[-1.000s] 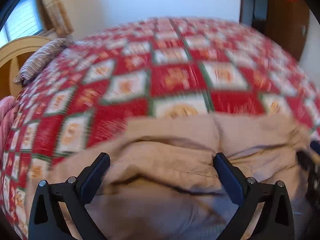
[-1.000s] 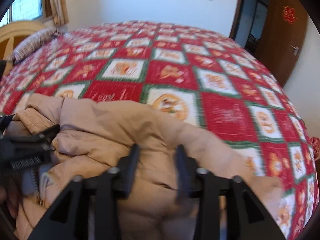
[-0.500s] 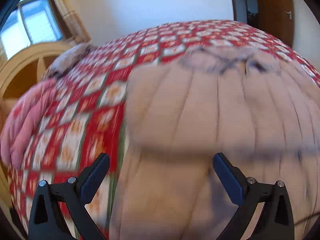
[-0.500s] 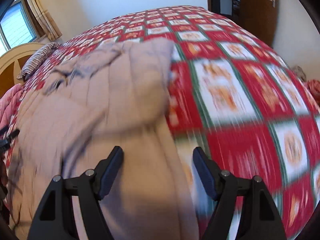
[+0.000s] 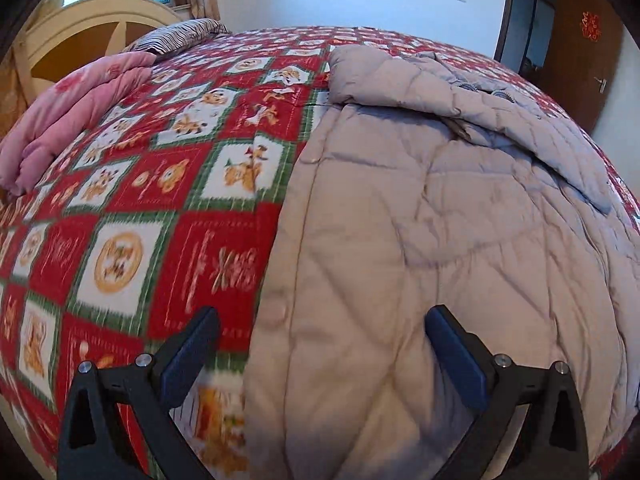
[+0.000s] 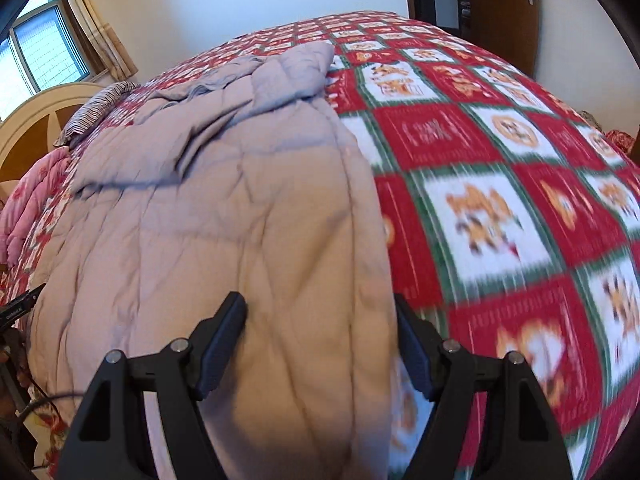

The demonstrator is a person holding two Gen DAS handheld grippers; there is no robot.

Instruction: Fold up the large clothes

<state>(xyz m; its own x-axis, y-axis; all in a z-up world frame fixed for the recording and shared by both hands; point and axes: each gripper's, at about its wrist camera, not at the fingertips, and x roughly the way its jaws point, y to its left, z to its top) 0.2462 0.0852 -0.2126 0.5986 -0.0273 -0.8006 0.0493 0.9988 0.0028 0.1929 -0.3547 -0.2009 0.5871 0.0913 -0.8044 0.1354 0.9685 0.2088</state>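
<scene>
A large beige-grey quilted coat (image 5: pixel 440 220) lies spread lengthwise on the red checkered bedspread (image 5: pixel 160 208), its sleeves and collar bunched at the far end. My left gripper (image 5: pixel 320 348) hovers open over the coat's near left edge, one finger above the bedspread and the other above the coat. In the right wrist view, the coat (image 6: pixel 224 220) fills the left half. My right gripper (image 6: pixel 320 340) stands open over its near right edge, with fabric lying between the fingers but not pinched.
A folded pink quilt (image 5: pixel 72 108) and a striped pillow (image 5: pixel 180 36) lie at the far left by the cream headboard (image 5: pixel 92 20). A brown door (image 5: pixel 580 52) stands at the far right. The bedspread (image 6: pixel 500 200) stretches right of the coat.
Both grippers have drawn back toward the near end of the bed, and the bunched coat now lies stretched out. The right gripper's jaws widened and let go of the fabric.
</scene>
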